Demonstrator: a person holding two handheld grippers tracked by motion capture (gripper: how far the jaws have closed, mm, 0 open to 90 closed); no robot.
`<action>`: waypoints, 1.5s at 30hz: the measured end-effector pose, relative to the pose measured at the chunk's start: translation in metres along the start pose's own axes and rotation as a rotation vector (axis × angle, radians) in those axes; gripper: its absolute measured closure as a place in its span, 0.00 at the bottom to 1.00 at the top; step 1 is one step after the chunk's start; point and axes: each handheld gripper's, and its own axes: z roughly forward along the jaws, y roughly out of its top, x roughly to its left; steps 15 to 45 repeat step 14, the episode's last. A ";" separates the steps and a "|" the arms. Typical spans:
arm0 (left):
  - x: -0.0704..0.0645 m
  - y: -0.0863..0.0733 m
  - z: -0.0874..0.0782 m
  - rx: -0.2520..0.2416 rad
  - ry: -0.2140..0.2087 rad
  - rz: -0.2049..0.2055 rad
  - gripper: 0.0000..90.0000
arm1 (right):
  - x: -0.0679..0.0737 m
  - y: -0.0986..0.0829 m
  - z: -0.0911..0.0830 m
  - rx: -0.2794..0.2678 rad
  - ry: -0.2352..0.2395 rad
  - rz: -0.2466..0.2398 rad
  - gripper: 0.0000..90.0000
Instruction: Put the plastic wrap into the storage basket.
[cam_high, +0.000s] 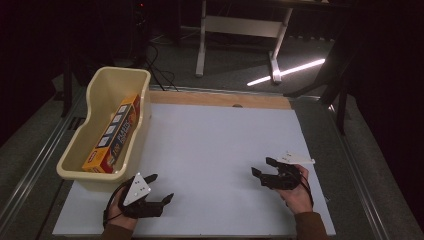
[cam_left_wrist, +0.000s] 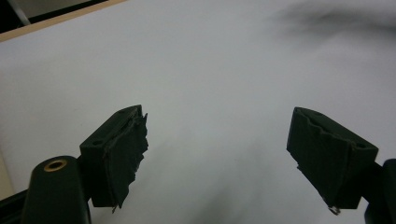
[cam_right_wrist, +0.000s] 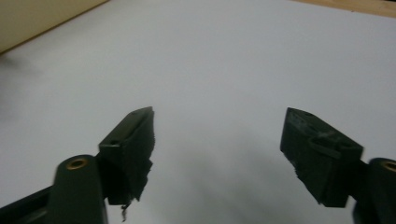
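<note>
My left gripper (cam_high: 161, 187) rests near the front left of the white table top (cam_high: 215, 150), held in a hand, its jaws wide apart with nothing between them. In the left gripper view the left gripper (cam_left_wrist: 217, 135) points over bare white surface. My right gripper (cam_high: 264, 167) sits at the front right, also open and empty, pointing left. The right gripper (cam_right_wrist: 217, 133) shows the same bare surface between its jaws in the right gripper view. A cream plastic bin (cam_high: 85, 150) stands at the left edge, holding a long orange and yellow box (cam_high: 114, 134) laid lengthwise.
A wooden strip (cam_high: 220, 99) borders the far edge of the table. Beyond it stand white desk legs (cam_high: 202, 45) on a grey floor, with cables (cam_high: 157, 70) trailing near the bin. The bin's wall (cam_right_wrist: 37, 18) appears at the upper left of the right gripper view.
</note>
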 end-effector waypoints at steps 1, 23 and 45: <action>0.000 0.000 0.000 -0.002 0.000 0.000 0.22 | 0.000 -0.003 -0.003 -0.005 -0.001 -0.003 0.24; -0.001 0.001 0.000 -0.010 -0.002 -0.001 0.22 | 0.006 -0.017 -0.019 -0.076 0.054 -0.084 0.15; -0.001 0.001 0.000 -0.010 -0.002 -0.001 0.22 | 0.006 -0.017 -0.019 -0.076 0.054 -0.084 0.15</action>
